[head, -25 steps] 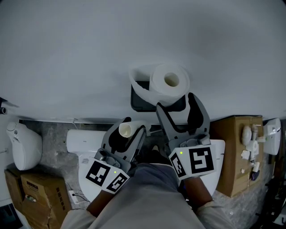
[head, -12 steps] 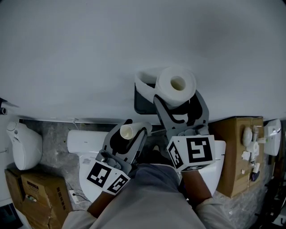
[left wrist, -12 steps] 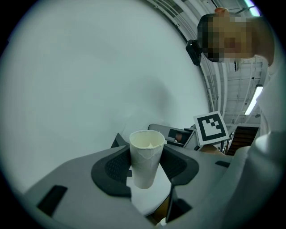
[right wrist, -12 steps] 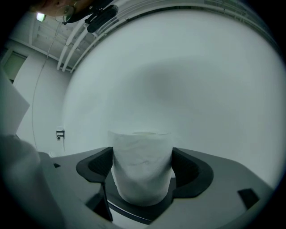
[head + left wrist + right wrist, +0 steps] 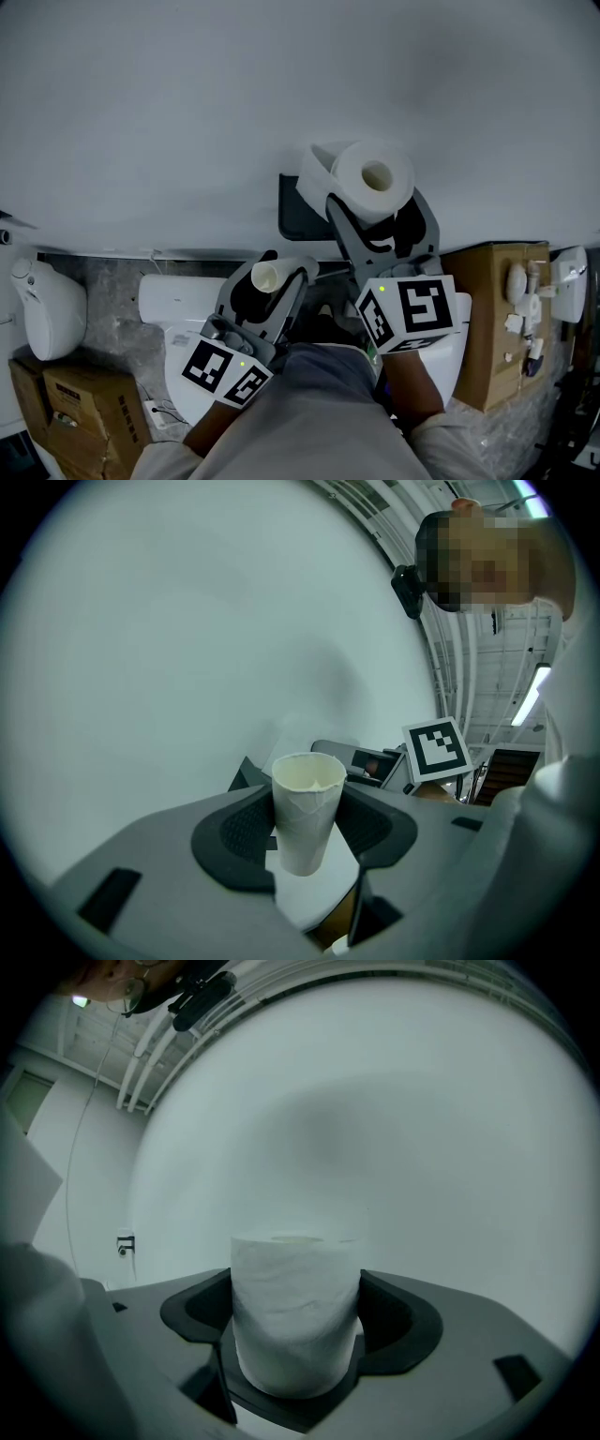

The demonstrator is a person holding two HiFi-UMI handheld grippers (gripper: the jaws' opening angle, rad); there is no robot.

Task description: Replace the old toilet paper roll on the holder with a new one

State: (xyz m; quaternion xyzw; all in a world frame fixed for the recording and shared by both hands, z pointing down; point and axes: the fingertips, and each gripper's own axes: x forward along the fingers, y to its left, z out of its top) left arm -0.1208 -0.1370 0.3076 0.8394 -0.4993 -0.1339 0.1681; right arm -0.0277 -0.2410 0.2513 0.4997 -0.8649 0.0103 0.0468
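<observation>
Cardboard core [image 5: 266, 274] of the old roll sits clamped in the left claw [image 5: 279, 281], while the right claw [image 5: 375, 202], its jaws just opening around the new toilet paper roll [image 5: 373, 176] at the black wall holder [image 5: 295, 220], probably needs to back off cleanly next.

Just toward 1 o'clock of centre, the new toilet paper roll [image 5: 375, 176] stands between the right gripper's [image 5: 375, 199] jaws, which have just been opening. The dark holder [image 5: 298, 214] lies at its 8 o'clock. At 7 o'clock of centre, the left gripper's [image 5: 278, 272] jaws clamp an empty cardboard tube [image 5: 266, 275].
</observation>
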